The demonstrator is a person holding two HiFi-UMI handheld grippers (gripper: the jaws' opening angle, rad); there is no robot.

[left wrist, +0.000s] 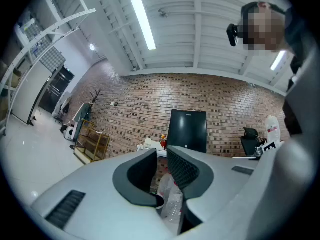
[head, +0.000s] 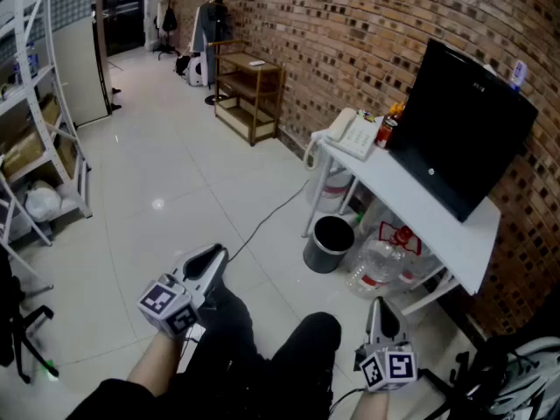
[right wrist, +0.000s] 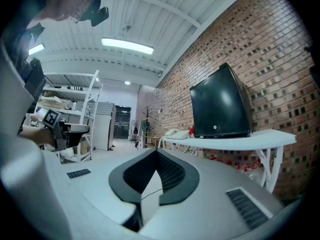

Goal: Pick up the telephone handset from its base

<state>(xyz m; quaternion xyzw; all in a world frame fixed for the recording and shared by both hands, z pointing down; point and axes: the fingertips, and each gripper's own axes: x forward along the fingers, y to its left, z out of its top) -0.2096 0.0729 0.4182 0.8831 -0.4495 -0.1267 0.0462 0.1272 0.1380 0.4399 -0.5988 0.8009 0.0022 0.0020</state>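
The white telephone [head: 354,133] sits at the far left end of a white table [head: 420,208], with its handset [head: 340,123] resting on the base. It shows small in the left gripper view [left wrist: 148,143] and in the right gripper view [right wrist: 177,132]. Both grippers are held low near the person's knees, well short of the table. My left gripper [head: 208,263] [left wrist: 162,150] is shut with nothing between its fingers. My right gripper [head: 382,315] [right wrist: 156,149] is also shut and empty, its tips touching.
A large black monitor [head: 464,129] fills the table behind a red can [head: 386,132]. Below stand a black bin [head: 330,243] and plastic bottles [head: 381,265]. A cable [head: 262,221] crosses the tiled floor. A wooden shelf [head: 249,94] lines the brick wall; a metal rack [head: 44,121] stands left.
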